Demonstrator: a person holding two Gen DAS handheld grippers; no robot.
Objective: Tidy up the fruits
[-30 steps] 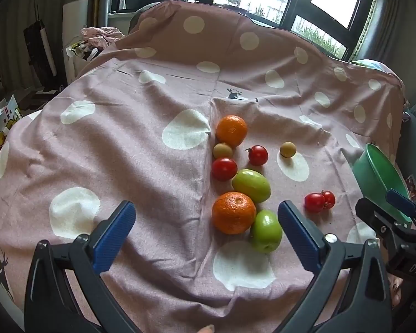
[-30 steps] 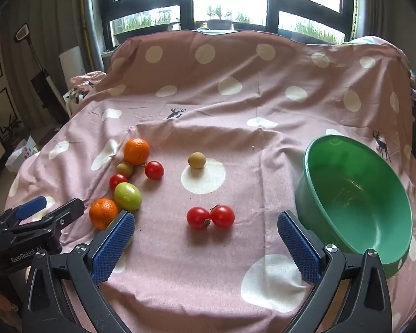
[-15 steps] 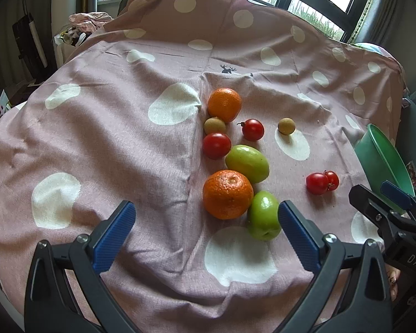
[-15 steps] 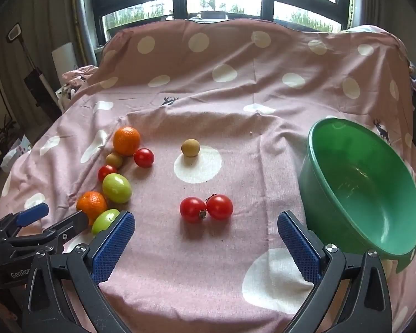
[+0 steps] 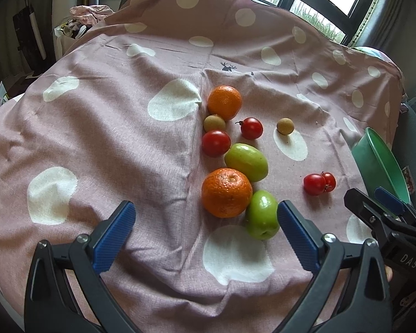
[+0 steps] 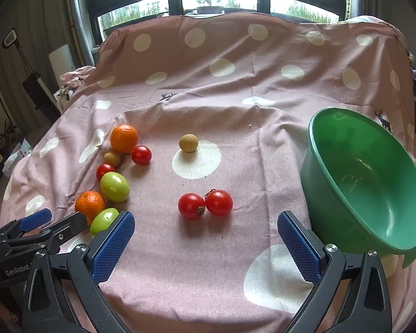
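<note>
Closer now: dimpled round orange [image 5: 226,192]

Both the left tool [image 5: 205,229] and right tool [image 6: 206,230] hover with jaws spread wide, gripping nothing.

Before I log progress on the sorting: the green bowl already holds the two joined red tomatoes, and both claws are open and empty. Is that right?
Not quite. The green bowl is empty; the two joined red tomatoes lie on the cloth beside it, as the right wrist view shows. The left claw and right claw are indeed open and empty.
</note>
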